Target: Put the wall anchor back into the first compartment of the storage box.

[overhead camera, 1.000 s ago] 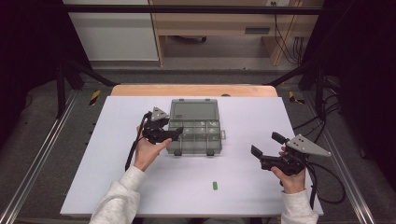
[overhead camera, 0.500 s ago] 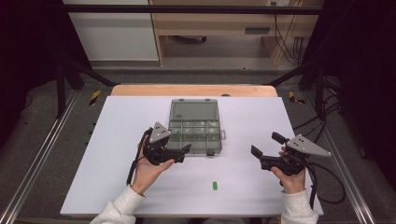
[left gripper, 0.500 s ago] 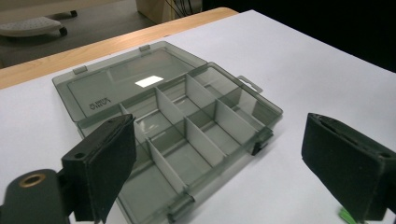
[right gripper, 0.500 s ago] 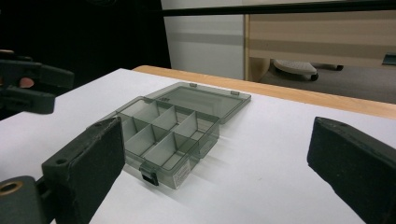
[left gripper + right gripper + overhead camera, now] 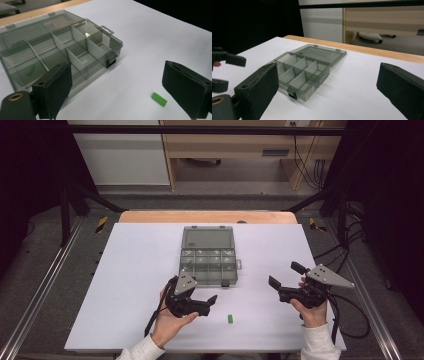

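High view: green piece (image 5: pixel 230 319) just beside wide-open, empty left claw (image 5: pixel 212 301).

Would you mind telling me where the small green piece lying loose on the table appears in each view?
High view: green piece low centre, right of the left gripper.
Left gripper view: lower right, by the right jaw.
Right gripper view: not visible.
Shared landmark: the compartment box.

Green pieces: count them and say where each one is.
2. One green piece lies loose on the table, in front of the organizer box. Another sits inside a near compartment of the box. Other compartments may hide more.
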{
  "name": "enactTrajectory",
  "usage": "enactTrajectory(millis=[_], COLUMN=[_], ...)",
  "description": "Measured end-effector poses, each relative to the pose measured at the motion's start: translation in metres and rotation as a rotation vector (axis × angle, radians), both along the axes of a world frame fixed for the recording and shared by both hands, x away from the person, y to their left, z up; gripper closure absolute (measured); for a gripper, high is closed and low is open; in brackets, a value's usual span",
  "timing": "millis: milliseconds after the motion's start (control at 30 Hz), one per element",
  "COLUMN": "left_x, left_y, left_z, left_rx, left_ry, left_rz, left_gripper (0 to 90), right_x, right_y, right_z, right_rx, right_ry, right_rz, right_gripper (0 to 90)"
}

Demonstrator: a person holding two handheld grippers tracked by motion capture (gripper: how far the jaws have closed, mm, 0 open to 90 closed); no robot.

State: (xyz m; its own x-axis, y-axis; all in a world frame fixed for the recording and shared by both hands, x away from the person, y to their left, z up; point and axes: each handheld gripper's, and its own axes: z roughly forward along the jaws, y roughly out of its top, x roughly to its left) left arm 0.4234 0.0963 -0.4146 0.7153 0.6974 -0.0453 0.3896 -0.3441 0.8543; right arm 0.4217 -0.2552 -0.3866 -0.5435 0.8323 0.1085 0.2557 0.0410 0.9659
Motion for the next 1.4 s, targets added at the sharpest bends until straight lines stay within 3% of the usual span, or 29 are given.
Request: enactTrajectory(millis=[467,700,1400], left_x=[-0.011,-0.013,-0.013], left_y=[-0.033,-0.043,-0.063], left_z=[-0.037,-0.045,-0.064], left_rx=[0.088,0.106,0.171], left_ry=[0.08,0.101,0.133], left_rz=[-0.048,-0.05,-0.042], left_gripper=[10.2,12.4,33.9], right_x=[-0.001,0.0,0.0], right_y=[0.0,0.001,0.001], right_z=[0.0,-0.001,-0.001], right_rx=[0.003,-0.001,-0.002], right_ry=[-0.001,0.006,0.002], right_rz=[0.0,0.004,0.005], right_gripper=[4.4,4.3,4.4])
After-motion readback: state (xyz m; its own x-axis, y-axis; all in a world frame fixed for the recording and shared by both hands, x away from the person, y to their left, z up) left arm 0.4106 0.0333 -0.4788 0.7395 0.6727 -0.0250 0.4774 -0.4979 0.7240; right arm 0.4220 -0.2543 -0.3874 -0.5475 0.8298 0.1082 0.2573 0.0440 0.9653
